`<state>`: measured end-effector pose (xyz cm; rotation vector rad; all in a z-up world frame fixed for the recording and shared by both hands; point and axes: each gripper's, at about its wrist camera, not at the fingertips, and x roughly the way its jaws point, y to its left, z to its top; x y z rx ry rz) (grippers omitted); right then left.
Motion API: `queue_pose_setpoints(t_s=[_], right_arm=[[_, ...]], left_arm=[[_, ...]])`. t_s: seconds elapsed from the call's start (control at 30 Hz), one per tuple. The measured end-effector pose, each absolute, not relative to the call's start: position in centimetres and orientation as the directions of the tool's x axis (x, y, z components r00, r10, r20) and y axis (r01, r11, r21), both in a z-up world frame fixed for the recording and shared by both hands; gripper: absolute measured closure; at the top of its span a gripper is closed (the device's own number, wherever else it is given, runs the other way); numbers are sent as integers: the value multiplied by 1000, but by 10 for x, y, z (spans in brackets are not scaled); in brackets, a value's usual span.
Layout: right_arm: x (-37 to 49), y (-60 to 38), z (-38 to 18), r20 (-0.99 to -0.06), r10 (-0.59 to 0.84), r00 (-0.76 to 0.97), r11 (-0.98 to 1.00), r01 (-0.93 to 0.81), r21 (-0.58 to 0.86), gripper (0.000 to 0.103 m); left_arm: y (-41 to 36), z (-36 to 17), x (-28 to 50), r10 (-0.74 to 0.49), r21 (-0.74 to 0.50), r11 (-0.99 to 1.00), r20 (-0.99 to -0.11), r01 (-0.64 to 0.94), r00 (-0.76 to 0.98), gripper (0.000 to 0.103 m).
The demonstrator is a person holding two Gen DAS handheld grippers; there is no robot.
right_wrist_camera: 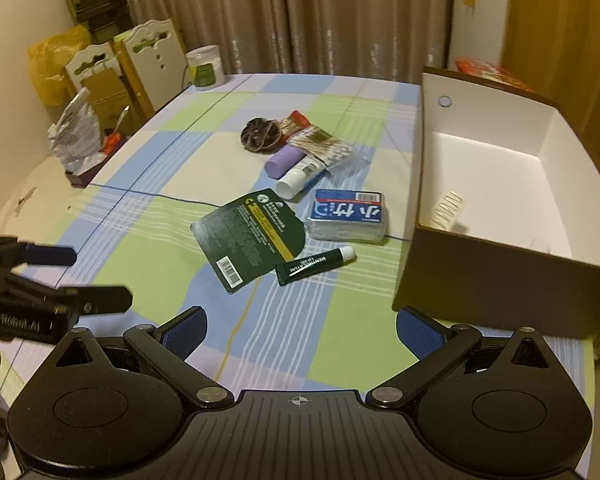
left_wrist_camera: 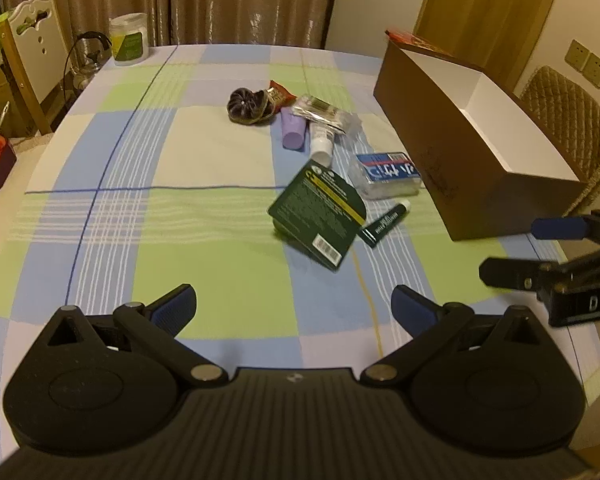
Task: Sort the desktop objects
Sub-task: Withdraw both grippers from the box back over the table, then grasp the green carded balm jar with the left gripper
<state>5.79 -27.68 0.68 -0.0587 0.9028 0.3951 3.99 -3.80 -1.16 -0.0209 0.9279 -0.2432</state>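
**Two empty hand-held grippers over a table of small items beside a box**

A table (left_wrist_camera: pixel 220 160) covered in a blue, green and cream checked cloth holds a loose cluster of small things near its middle. The left hand-held gripper (left_wrist_camera: pixel 294 308) hovers low over the near edge with its two blue-padded fingers spread wide and nothing between them. The right hand-held gripper (right_wrist_camera: pixel 302 330) hovers beside it, also spread wide and empty.

Counted from far to near, the cluster has:
- one dark round flower-shaped object (right_wrist_camera: pixel 261 134)
- one red snack wrapper (right_wrist_camera: pixel 298 120), touching it
- one clear packet of cotton swabs (right_wrist_camera: pixel 320 146)
- one lilac cylinder (right_wrist_camera: pixel 283 163)
- one white tube (right_wrist_camera: pixel 300 178) lying just beside the cylinder, both partly under the swabs
- one clear blue-labelled plastic box (right_wrist_camera: pixel 348 218)
- one dark green card package (right_wrist_camera: pixel 252 236) with a barcode
- one dark green lip balm stick (right_wrist_camera: pixel 315 266) with a white cap, just beside the card

To the right of the cluster stands one open brown box (right_wrist_camera: pixel 480 280) with a white inside. One pale comb-like item (right_wrist_camera: pixel 448 209) lies in it.

At the far left corner of the table stands one clear jar (right_wrist_camera: pixel 205 68) with a green label. Curtains hang behind the table.
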Motion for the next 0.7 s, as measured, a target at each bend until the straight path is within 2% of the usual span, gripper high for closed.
queue_pose_setpoints(t_s=[0.13, 0.4, 0.5, 0.7], right_arm=[[67, -279, 1, -768, 350, 536, 905, -406, 129, 0], [75, -274, -10, -777, 370, 509, 881, -457, 120, 0], [75, -271, -16, -785, 341, 517, 899, -425, 110, 0], [73, -259, -29, -819, 263, 510, 939, -331, 96, 0]], left_arm=[[-44, -11, 56, -202, -103, 974, -793, 200, 575, 1], [-54, -20, 93, -226, -85, 957, -816, 277, 532, 10], [-56, -28, 112, -260, -91, 938, -825, 335, 502, 11], [-51, -53, 155, -334, -130, 888, -842, 442, 423, 22]])
